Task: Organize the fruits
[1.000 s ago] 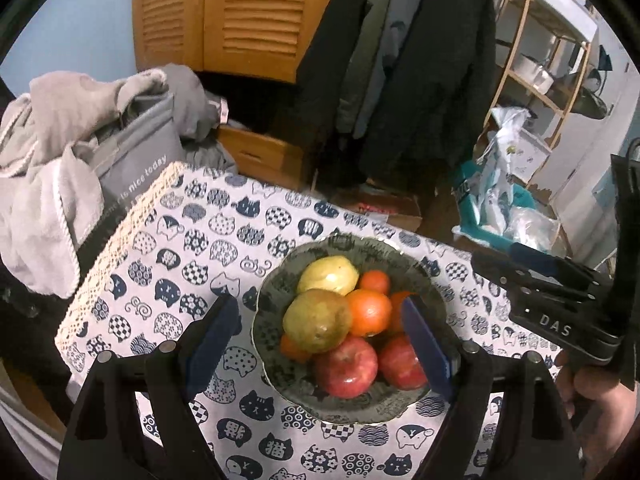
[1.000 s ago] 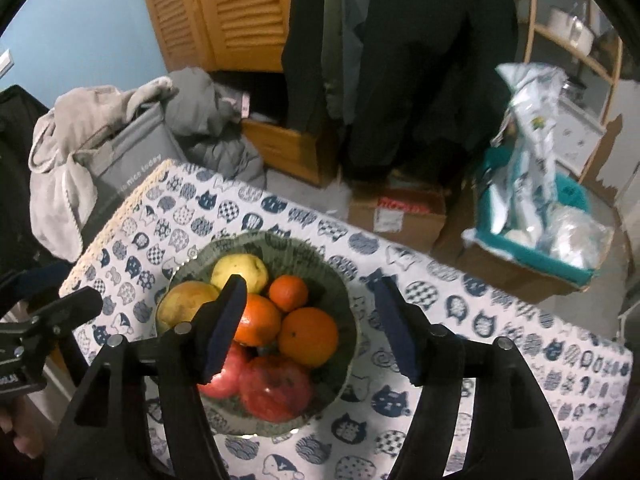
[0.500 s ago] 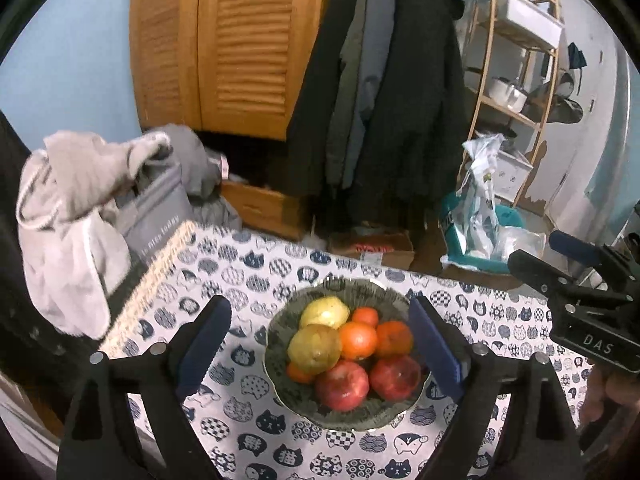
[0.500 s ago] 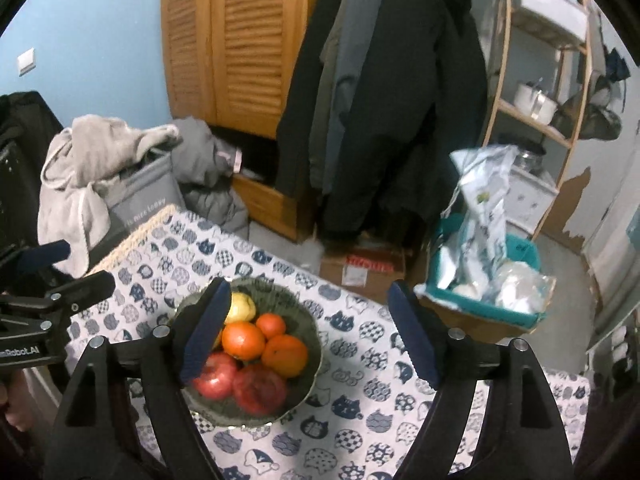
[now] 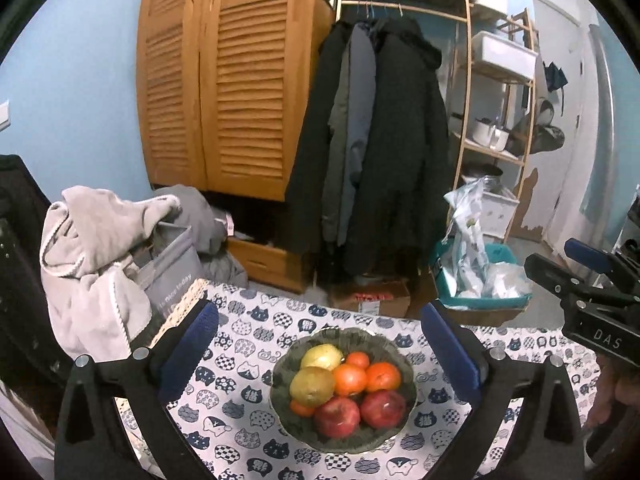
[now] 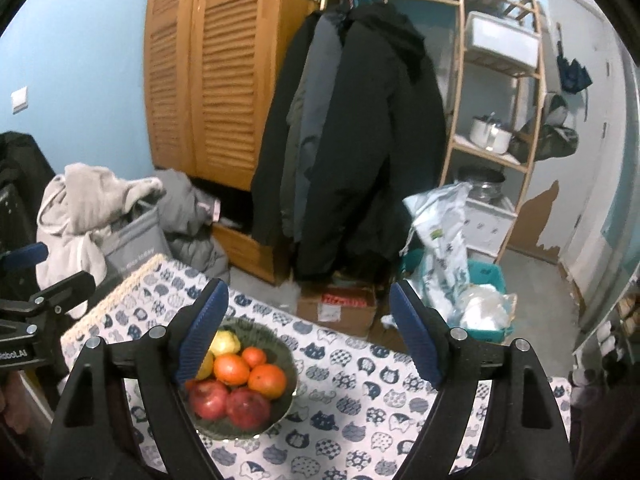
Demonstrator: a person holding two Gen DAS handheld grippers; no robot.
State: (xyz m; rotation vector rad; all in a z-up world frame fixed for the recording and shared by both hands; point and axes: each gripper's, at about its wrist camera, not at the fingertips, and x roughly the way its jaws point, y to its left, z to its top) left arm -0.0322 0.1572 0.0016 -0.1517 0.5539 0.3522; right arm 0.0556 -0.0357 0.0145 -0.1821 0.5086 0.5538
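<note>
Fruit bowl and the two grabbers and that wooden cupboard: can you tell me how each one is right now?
Bowl: upright on the table, full of fruit.
Left gripper: open, just been opening, holding nothing.
Right gripper: open, just been opening, holding nothing.
Wooden cupboard: doors shut.
Coats: hanging on the rail.

White letters "DAS" stand on the black body of the right hand-held gripper [image 5: 599, 334], seen at the edge of the left wrist view. The grey bag [image 5: 170, 276] beside the worktop carries pale script reading "nice today", its first words lost in a fold. In the right wrist view the left hand-held gripper [image 6: 18, 354] bears a cut-off mark ending "obotAI". Red print on the cardboard box [image 6: 340, 304] on the floor is too blurred to read.
</note>
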